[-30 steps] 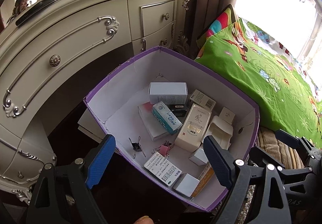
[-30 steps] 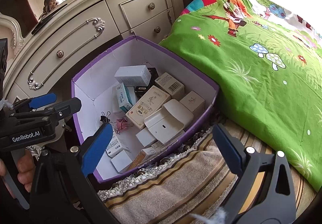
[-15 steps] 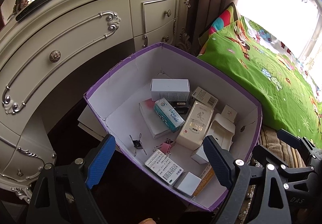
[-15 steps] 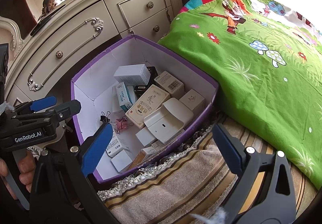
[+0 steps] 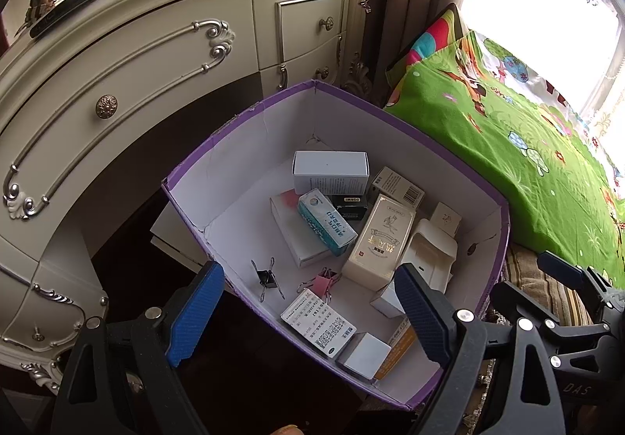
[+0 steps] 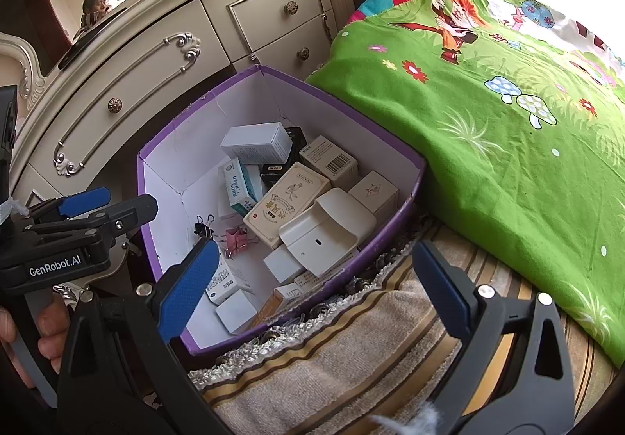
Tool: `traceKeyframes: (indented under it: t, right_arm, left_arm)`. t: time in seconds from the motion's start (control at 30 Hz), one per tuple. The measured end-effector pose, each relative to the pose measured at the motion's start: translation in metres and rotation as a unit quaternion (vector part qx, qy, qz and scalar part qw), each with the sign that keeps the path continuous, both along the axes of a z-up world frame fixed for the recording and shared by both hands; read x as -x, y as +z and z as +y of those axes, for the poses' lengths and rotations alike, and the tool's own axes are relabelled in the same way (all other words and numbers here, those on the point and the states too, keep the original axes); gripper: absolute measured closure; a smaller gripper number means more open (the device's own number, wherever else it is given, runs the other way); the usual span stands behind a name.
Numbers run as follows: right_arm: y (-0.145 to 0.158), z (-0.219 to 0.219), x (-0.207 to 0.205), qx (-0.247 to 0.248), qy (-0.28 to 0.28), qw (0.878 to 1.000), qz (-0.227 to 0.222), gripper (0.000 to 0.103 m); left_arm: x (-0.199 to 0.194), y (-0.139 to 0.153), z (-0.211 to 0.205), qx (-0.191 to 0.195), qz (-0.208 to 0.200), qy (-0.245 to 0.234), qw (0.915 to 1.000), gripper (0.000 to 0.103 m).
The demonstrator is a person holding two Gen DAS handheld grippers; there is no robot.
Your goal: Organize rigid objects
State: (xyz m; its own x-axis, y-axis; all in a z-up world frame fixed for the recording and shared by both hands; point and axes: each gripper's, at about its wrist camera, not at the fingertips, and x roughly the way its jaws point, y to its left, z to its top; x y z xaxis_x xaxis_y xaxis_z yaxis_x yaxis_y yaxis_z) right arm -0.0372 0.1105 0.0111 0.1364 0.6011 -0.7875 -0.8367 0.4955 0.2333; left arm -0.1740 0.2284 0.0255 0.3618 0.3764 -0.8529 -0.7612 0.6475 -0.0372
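While both tools hang above it with nothing between their pads, the purple box sits wedged between the cream dresser and the bed, its near corner resting on a striped towel. Inside lies a loose jumble: a white carton at the far end, a teal-and-white medicine box leaning on a flat white box, a tall cream-and-gold box, a barcode carton, an open white plastic holder, a printed pack by the near wall, and two binder clips, one black and one pink.

The left hand-held gripper is spread wide and released; the right hand-held gripper is likewise wide apart and empty.

These cartons look light and stiff but thin-walled, so a hard squeeze would probably dent them; taking each across its narrow faces, near the middle, seems safest. The cream-and-gold box looks glossy and may slip, so its long edges are the likelier hold. The plastic holder is rigid and hollow; one side wall would serve. The clips are small and springy, best pinched on the body, not the wire loops
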Motion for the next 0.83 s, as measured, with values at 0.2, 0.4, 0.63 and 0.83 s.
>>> traceKeyframes:
  t: [0.2,0.4,0.63,0.83]
  right_arm:
    - [-0.0015,-0.0001,0.0003,0.001,0.000,1.000,0.001,0.003]
    - [-0.0018,0.0000,0.0004,0.001,0.000,1.000,0.001,0.003]
    - [-0.0018,0.0001,-0.0001,0.001,0.001,1.000,0.002,0.003]
    - [-0.0052,-0.0005,0.0004,0.001,0.000,1.000,0.005,0.003]
  left_arm:
    - [0.0000,0.0001,-0.0009,0.000,0.000,0.000,1.0000,0.013]
    - [0.0005,-0.0010,-0.0008,0.005,-0.001,0.001,1.0000,0.013]
    - [0.0021,-0.0018,-0.0004,0.007,-0.007,0.001,1.0000,0.013]
    - [0.0017,-0.0031,0.0010,0.009,-0.012,0.007,0.9999,0.013]
